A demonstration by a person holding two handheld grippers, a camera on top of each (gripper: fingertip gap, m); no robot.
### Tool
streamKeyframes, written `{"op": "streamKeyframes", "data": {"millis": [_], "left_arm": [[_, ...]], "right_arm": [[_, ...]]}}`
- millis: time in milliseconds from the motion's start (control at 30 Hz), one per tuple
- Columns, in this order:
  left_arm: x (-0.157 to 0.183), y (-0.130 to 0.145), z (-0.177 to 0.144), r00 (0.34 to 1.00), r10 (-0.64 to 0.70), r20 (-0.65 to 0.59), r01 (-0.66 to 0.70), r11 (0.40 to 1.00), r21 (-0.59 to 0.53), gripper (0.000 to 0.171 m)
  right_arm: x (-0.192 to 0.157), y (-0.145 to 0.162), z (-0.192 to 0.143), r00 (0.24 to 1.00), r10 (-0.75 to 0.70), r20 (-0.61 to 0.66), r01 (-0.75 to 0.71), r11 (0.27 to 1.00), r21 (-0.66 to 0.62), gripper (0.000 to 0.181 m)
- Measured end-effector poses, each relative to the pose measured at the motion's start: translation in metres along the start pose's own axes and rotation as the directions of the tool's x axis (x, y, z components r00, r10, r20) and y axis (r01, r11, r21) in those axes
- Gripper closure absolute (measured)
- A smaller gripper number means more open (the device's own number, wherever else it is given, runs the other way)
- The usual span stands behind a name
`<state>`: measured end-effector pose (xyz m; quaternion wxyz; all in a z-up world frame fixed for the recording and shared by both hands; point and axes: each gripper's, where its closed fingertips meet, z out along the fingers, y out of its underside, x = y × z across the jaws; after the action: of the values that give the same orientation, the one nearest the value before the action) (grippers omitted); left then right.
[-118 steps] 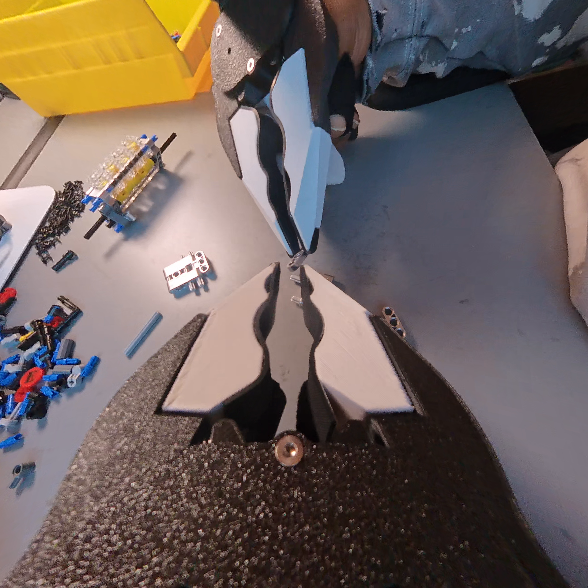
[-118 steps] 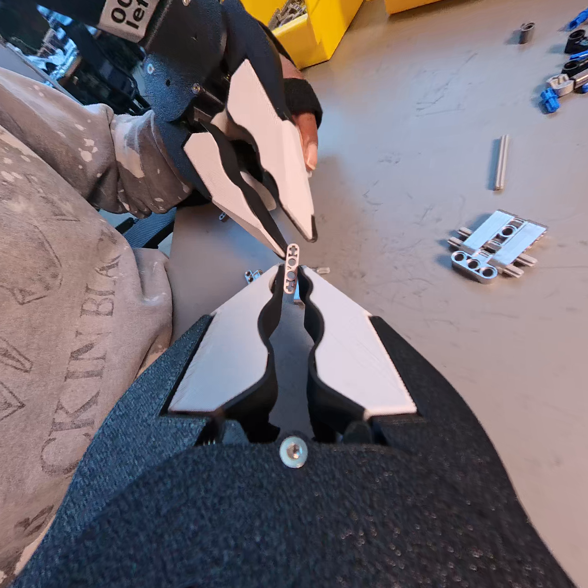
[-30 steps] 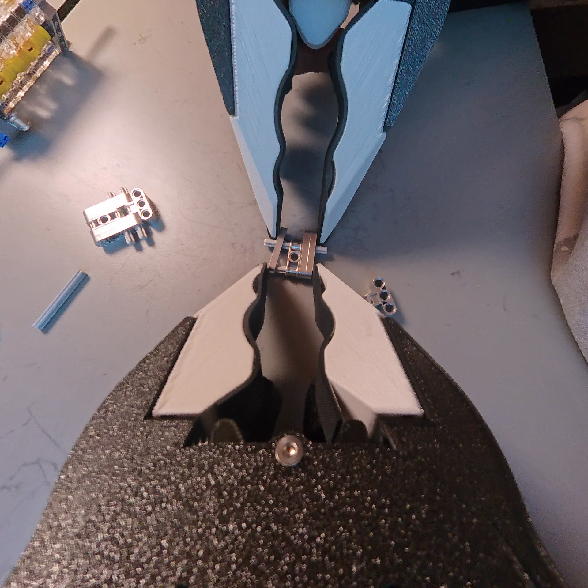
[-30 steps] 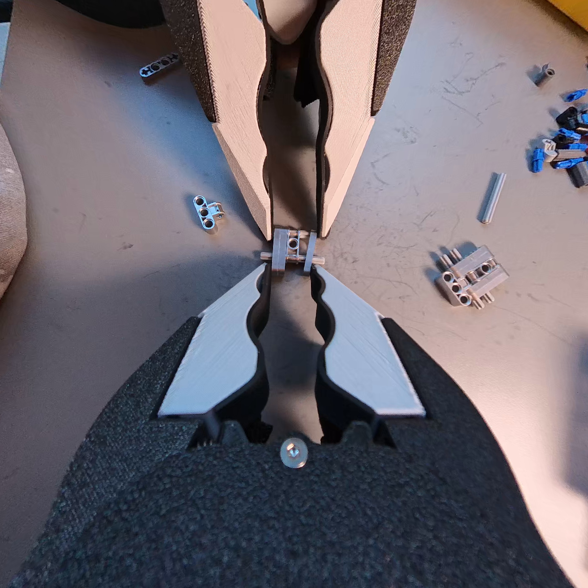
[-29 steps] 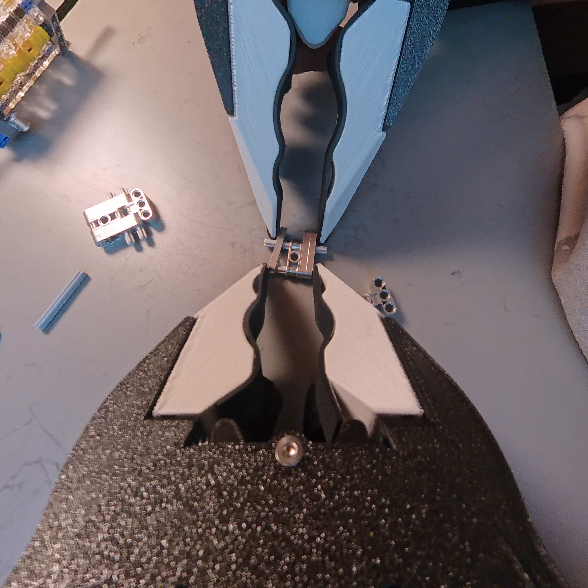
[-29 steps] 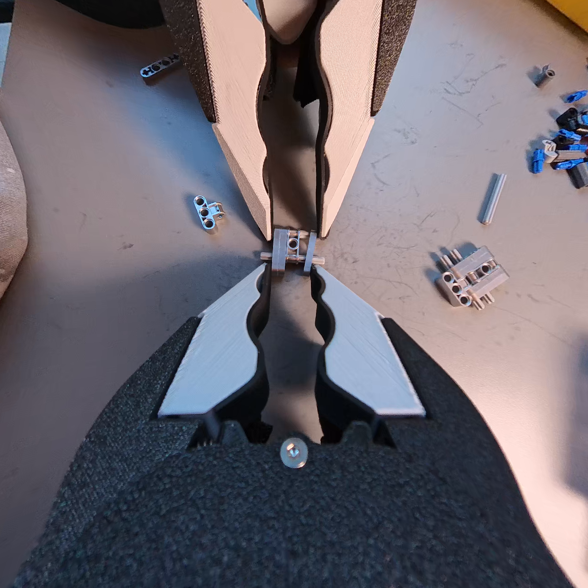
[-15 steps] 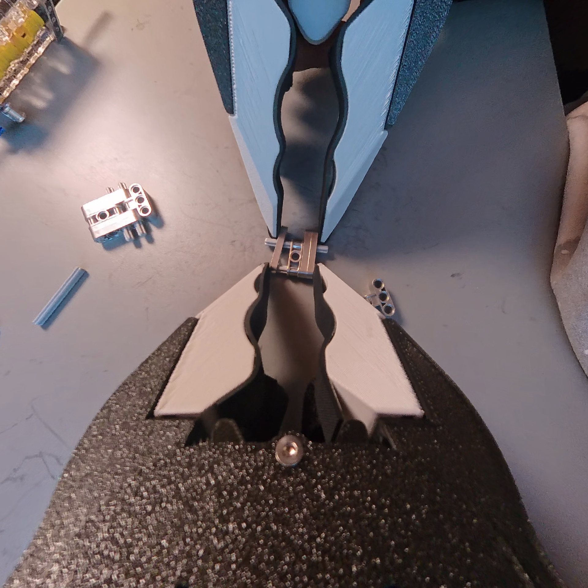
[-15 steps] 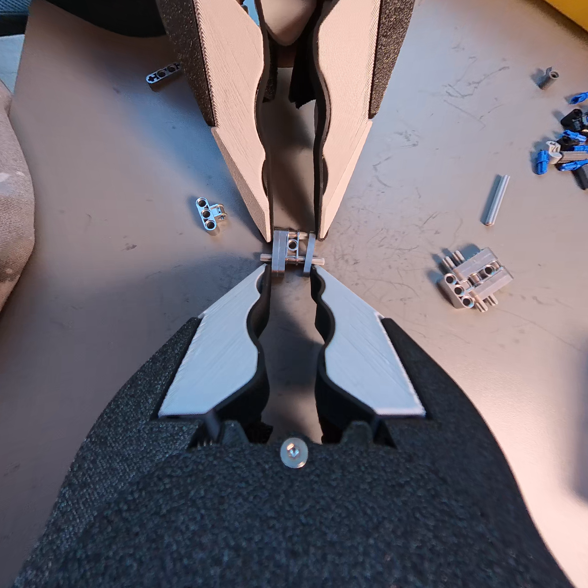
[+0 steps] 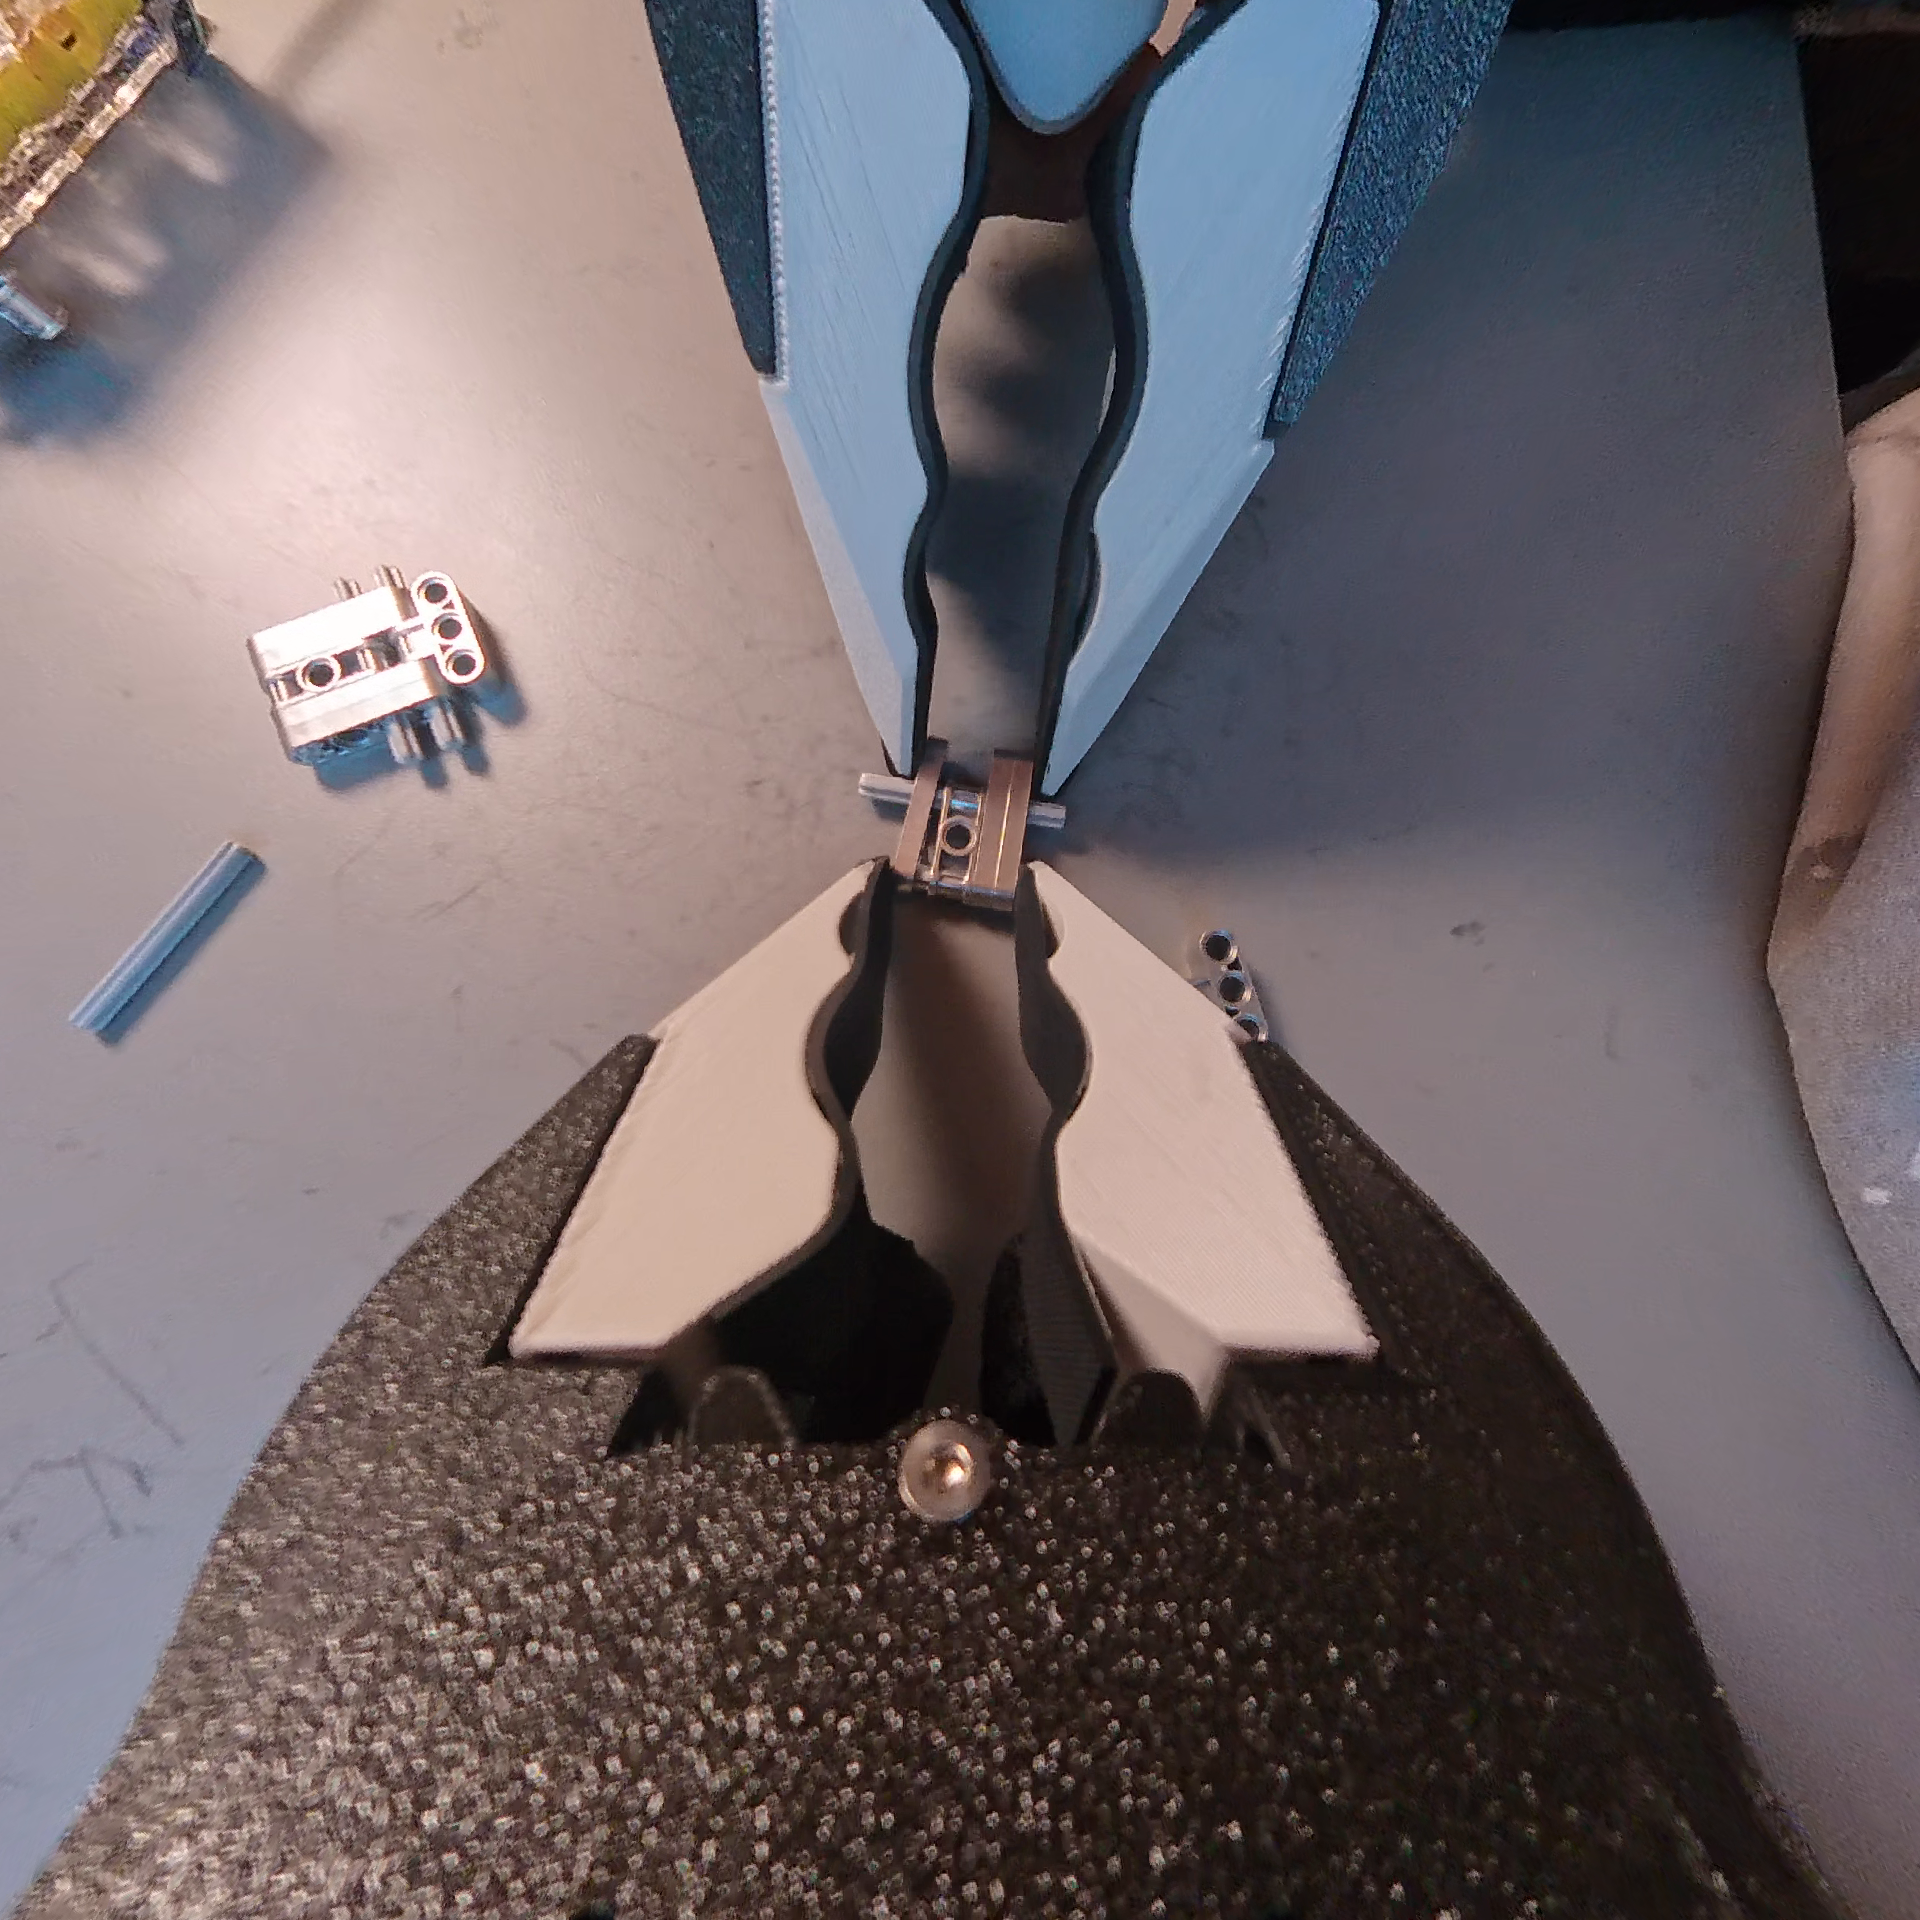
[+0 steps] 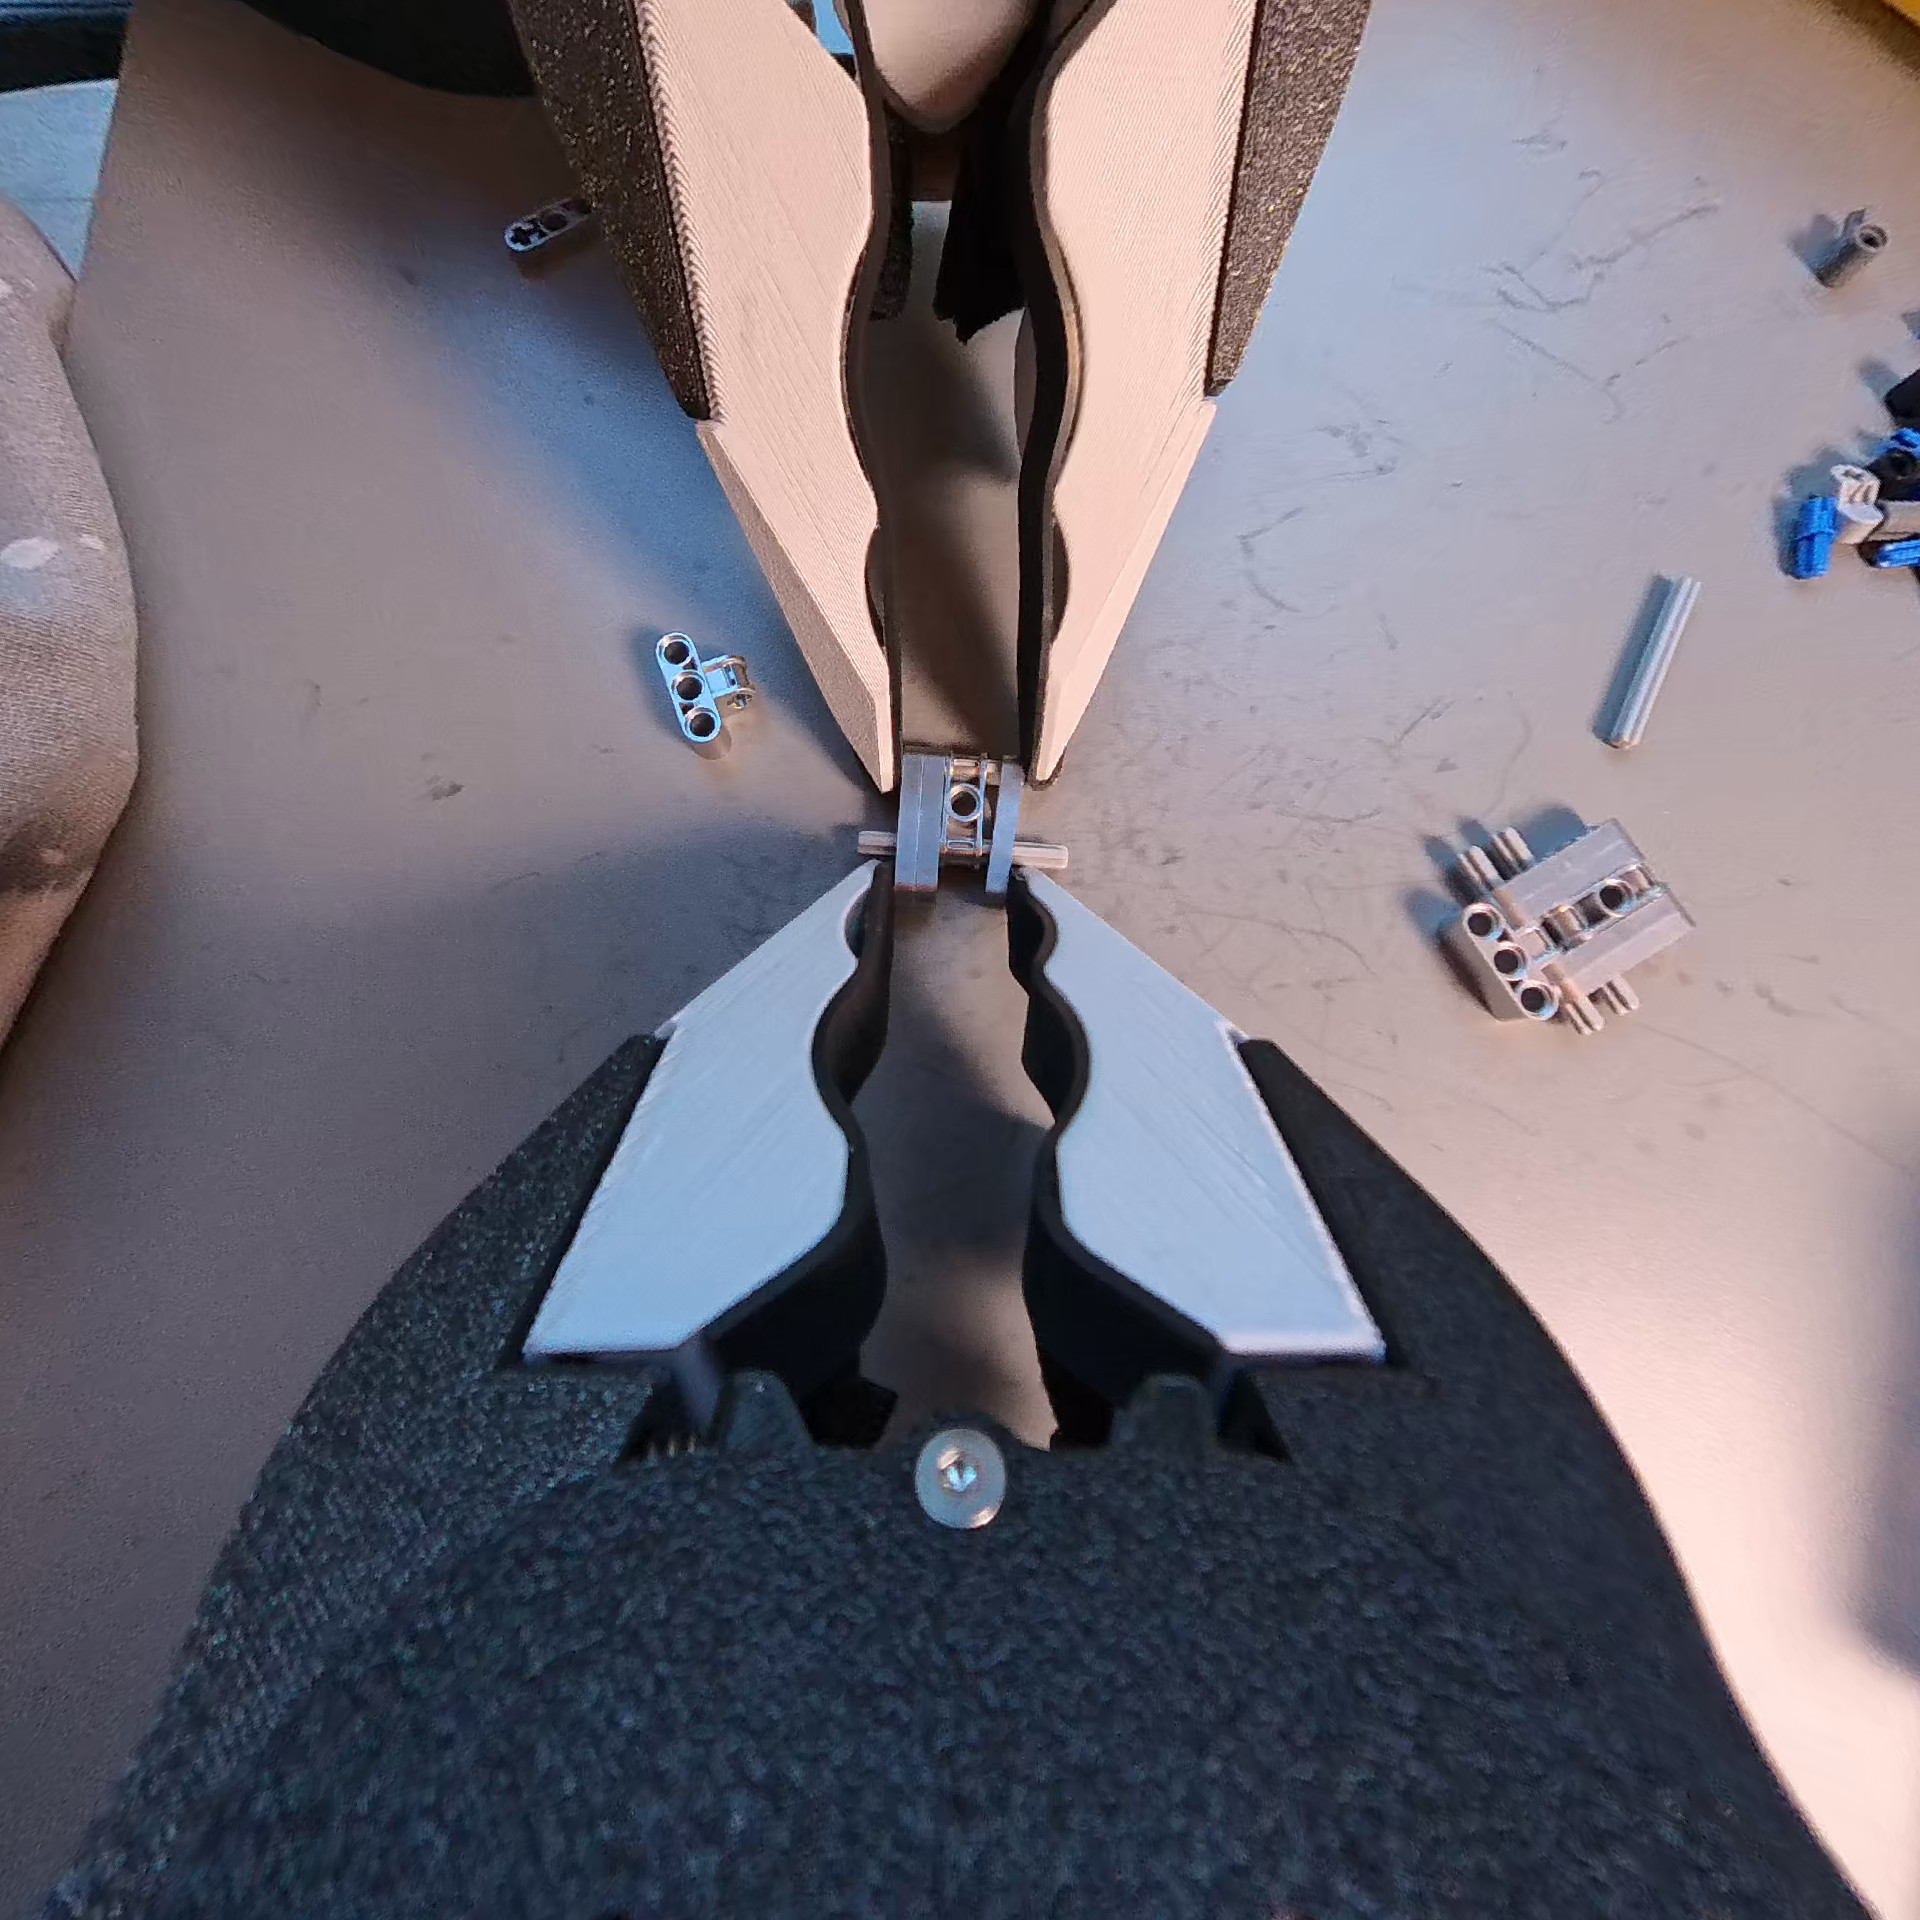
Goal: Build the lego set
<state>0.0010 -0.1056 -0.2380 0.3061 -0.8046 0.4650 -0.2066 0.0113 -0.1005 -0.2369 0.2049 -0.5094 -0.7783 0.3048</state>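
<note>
Both tongs, my left tongs [image 9: 954, 896] and right tongs [image 10: 951, 881], pinch the little grey brick assembly [image 9: 961, 836] from opposite ends, holding it steady above the counter [image 9: 582, 343].

The small assembly [image 10: 954, 828] between the two grippers is light grey, like the grey block of beams [image 10: 1558, 927] and the pale grey-blue axle [image 9: 166, 959] on the dull grey, scratched table [image 9: 520, 343]. The gripper fingers [image 9: 727, 1143] are pale grey with black wavy pads, and the bodies are black and grainy. Some small parts [image 10: 1860, 520] at the edge are blue and black.
</note>
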Motion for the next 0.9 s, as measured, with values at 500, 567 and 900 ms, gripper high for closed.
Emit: {"op": "streamKeyframes", "data": {"millis": [500,567,900], "left_arm": [[0.001,-0.002,0.001,0.999,0.010,-0.035,-0.007,0.997,0.078,0.148],[0.001,-0.001,0.001,0.999,0.019,-0.029,-0.017,0.997,0.072,0.148],[0.002,-0.002,0.002,0.999,0.046,-0.010,-0.046,0.997,0.059,0.150]], "right_arm": [[0.001,0.004,-0.003,1.000,-0.008,-0.022,0.008,1.000,0.015,0.161],[0.001,0.005,-0.003,1.000,-0.008,-0.016,0.008,1.000,0.017,0.160],[0.001,-0.009,-0.002,1.000,0.016,-0.016,-0.016,1.000,0.013,0.154]]}}
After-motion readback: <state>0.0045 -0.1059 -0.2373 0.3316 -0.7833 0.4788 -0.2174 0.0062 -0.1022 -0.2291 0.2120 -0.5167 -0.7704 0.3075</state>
